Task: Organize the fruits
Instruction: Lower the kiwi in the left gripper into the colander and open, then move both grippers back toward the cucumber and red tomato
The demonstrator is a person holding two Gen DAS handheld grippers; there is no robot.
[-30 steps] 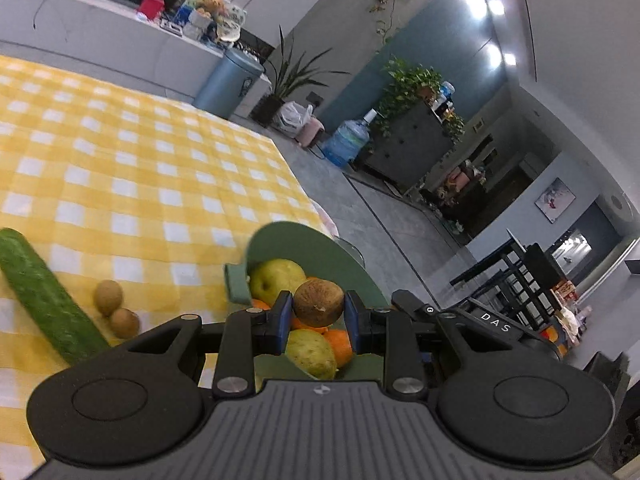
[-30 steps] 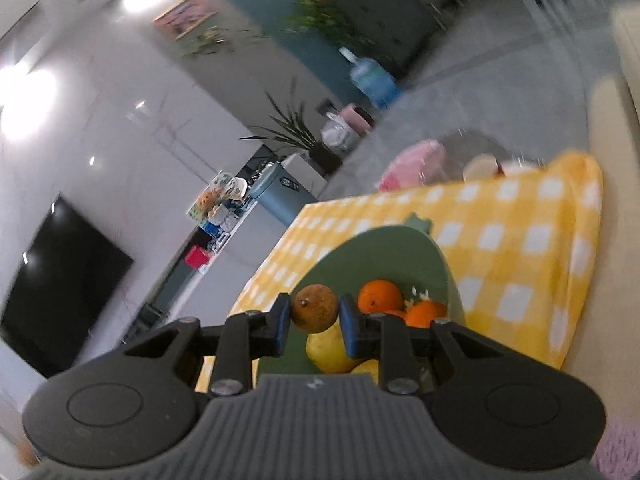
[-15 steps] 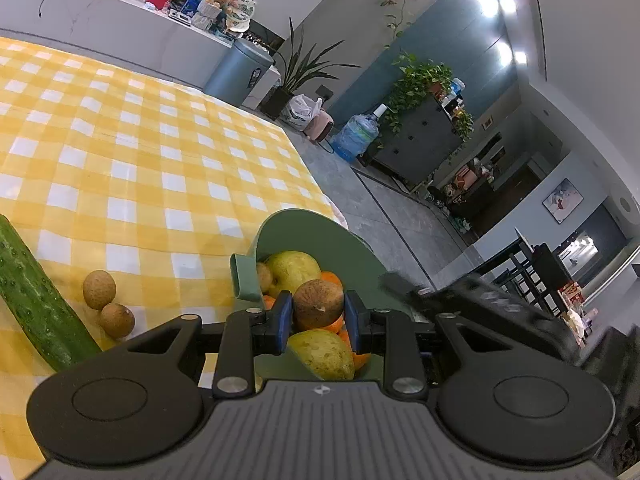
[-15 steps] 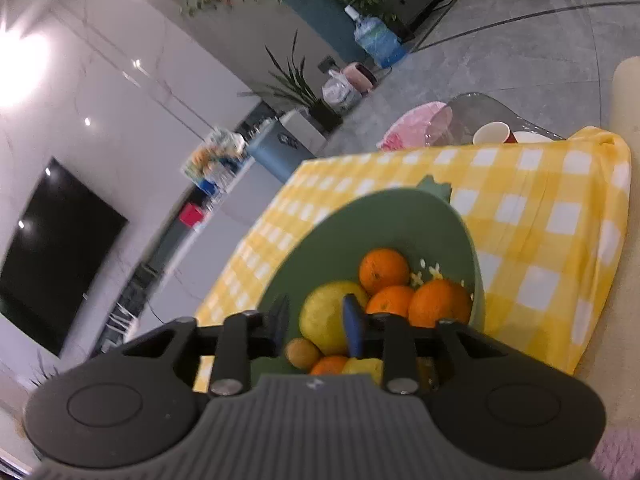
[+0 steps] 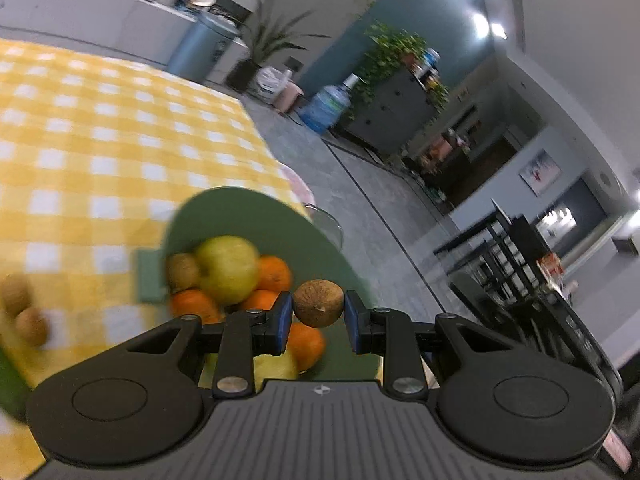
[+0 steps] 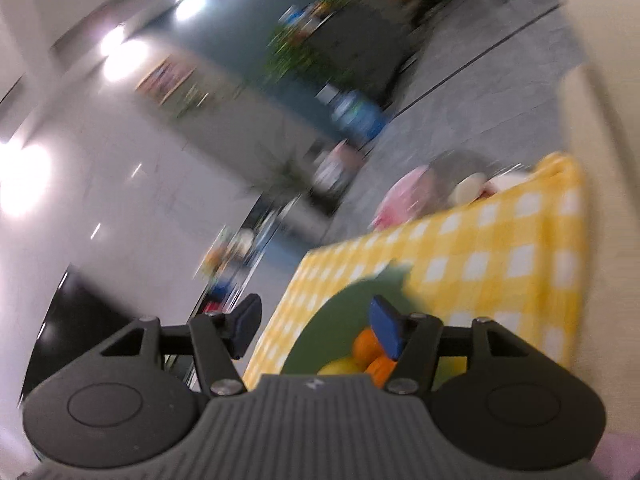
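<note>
My left gripper [image 5: 318, 316] is shut on a small brown round fruit [image 5: 318, 303] and holds it above the green bowl [image 5: 248, 212]. The bowl holds a yellow-green pear [image 5: 228, 268], several oranges [image 5: 274, 274] and another small brown fruit [image 5: 182, 271]. My right gripper [image 6: 316, 330] is open and empty, above the near side of the same bowl [image 6: 332, 328], where oranges [image 6: 366, 346] and a yellow fruit [image 6: 340, 368] show. That view is blurred by motion.
Two small brown fruits [image 5: 22, 314] lie on the yellow checked tablecloth [image 5: 100, 140] left of the bowl, beside a cucumber end [image 5: 10, 376]. The table edge [image 5: 280, 168] drops to the floor just beyond the bowl. A pink stool [image 6: 404, 200] stands past the table corner.
My right gripper has let its brown fruit drop into the bowl, opened wide and pulled back. My left gripper still holds its fruit and has shifted right over the bowl.
</note>
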